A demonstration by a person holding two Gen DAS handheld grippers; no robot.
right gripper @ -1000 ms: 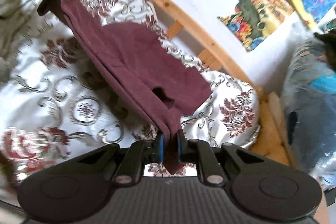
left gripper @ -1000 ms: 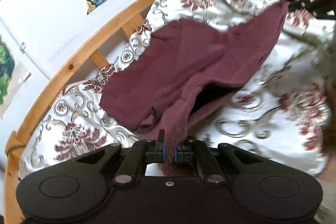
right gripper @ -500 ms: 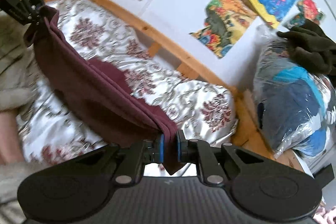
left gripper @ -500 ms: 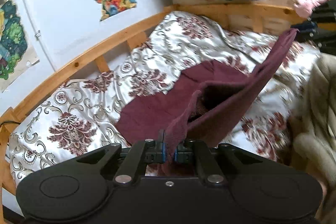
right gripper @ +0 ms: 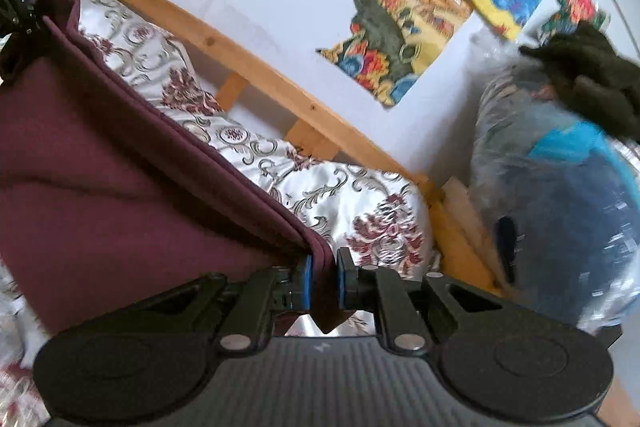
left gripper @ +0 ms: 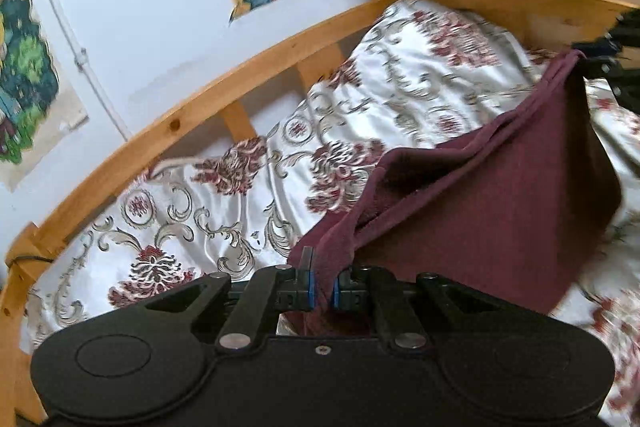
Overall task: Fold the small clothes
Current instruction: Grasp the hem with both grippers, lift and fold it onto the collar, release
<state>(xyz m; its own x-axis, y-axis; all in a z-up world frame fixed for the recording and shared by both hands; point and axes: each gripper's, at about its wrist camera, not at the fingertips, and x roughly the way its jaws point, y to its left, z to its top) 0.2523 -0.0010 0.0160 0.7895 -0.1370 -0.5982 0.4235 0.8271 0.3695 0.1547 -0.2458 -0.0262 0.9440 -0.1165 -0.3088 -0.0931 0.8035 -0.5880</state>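
Both tongs are clamped on the same maroon garment [left gripper: 492,211]: the left gripper [left gripper: 322,293] pinches one corner between its blue-padded fingers, and the right gripper [right gripper: 323,289] pinches another, with a point of cloth sticking out below its pads. Between them the garment's doubled upper edge runs in a taut line, and the rest hangs down in a broad soft sheet with a few creases, its lower part reaching towards the bedspread [left gripper: 224,203]. In the left wrist view a fold gapes open just beyond the fingers, showing a darker inside.

Under the cloth lies a shiny white bedspread with dark red flowers and grey scrolls. A curved wooden bed rail [left gripper: 200,119] borders it, with bright paper pictures [right gripper: 400,31] on the white wall behind. A plastic-wrapped bundle [right gripper: 560,207] sits at the bed's end, a dark green item [right gripper: 592,71] on top.
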